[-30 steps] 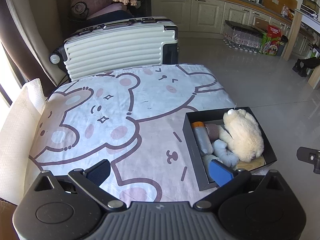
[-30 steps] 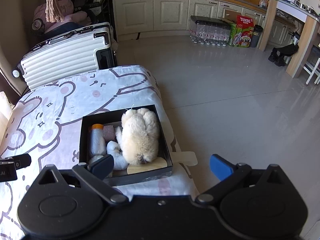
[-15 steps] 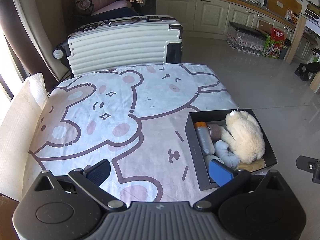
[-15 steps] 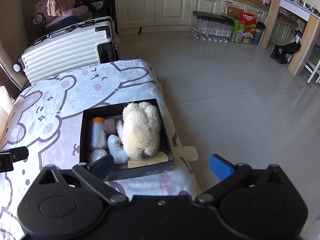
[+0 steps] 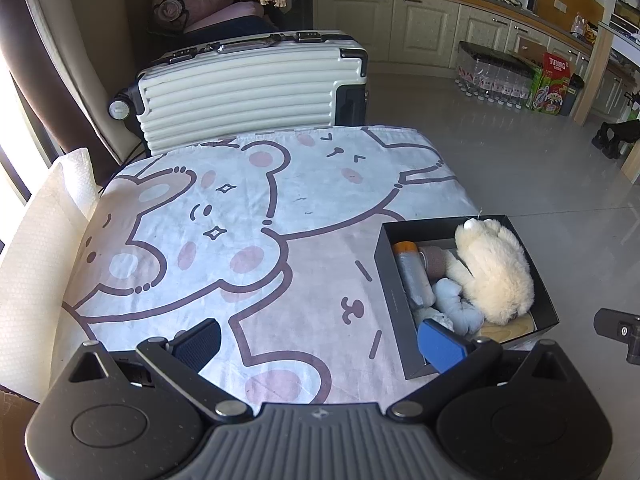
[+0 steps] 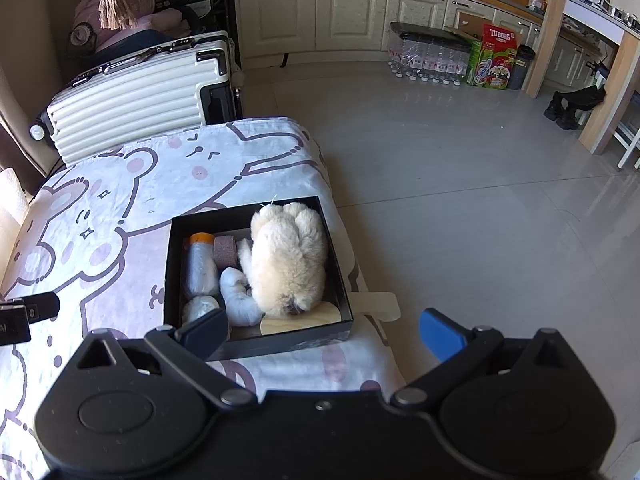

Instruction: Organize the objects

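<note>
I hold both grippers, left (image 5: 318, 338) and right (image 6: 322, 330), spread wide and empty above the bear-print cloth (image 5: 248, 216). The black rectangular cardboard box (image 6: 170, 264) looks packed; next I likely withdraw.

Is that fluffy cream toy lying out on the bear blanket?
No, the cream plush toy lies inside the black box, beside an orange-capped bottle, not on the blanket.

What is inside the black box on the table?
In the black box: a cream plush toy, a bottle with an orange cap, a brown roll, pale cloth bundles and a wooden piece, partly hidden under the toy.
</note>
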`<state>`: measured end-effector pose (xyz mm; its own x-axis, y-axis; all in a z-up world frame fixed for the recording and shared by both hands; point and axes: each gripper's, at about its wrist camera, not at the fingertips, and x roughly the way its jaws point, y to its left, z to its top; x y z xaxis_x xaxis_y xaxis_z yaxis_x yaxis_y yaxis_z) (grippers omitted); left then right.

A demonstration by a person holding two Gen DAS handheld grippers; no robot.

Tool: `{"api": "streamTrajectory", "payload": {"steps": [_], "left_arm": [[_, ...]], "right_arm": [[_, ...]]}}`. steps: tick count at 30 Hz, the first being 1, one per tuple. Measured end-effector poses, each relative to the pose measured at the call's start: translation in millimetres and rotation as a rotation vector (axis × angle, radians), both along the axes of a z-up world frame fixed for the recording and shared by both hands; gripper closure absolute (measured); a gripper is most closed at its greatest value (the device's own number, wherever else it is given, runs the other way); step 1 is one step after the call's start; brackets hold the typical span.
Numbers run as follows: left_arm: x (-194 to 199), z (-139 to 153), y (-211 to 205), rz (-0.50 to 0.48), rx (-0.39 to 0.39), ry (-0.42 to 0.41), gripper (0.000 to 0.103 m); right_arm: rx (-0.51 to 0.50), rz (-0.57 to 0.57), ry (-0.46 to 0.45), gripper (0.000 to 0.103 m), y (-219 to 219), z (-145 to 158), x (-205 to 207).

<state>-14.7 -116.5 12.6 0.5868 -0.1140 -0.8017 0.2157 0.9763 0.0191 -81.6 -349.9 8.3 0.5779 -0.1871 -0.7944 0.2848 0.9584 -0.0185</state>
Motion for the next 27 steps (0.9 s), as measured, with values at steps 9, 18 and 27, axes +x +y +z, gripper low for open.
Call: {"api": "streamTrajectory", "payload": {"steps": [9, 18, 27], "left_arm": [[-1.1, -0.8, -0.4, -0.007, 0.008, -0.003, 0.000], [-0.8, -1.0, -0.4, -0.006, 0.010, -0.003, 0.000], [-1.5, -1.5, -0.2, -0.004, 0.010, -0.001, 0.000]], "right_arm": [[0.001, 0.001, 0.000, 0.000, 0.6, -0.2, 0.3], [0.001, 0.001, 0.000, 0.000, 0.7, -0.5, 0.1], [0.005, -0.002, 0.000, 0.000, 0.7, -1.6, -0.5]]}}
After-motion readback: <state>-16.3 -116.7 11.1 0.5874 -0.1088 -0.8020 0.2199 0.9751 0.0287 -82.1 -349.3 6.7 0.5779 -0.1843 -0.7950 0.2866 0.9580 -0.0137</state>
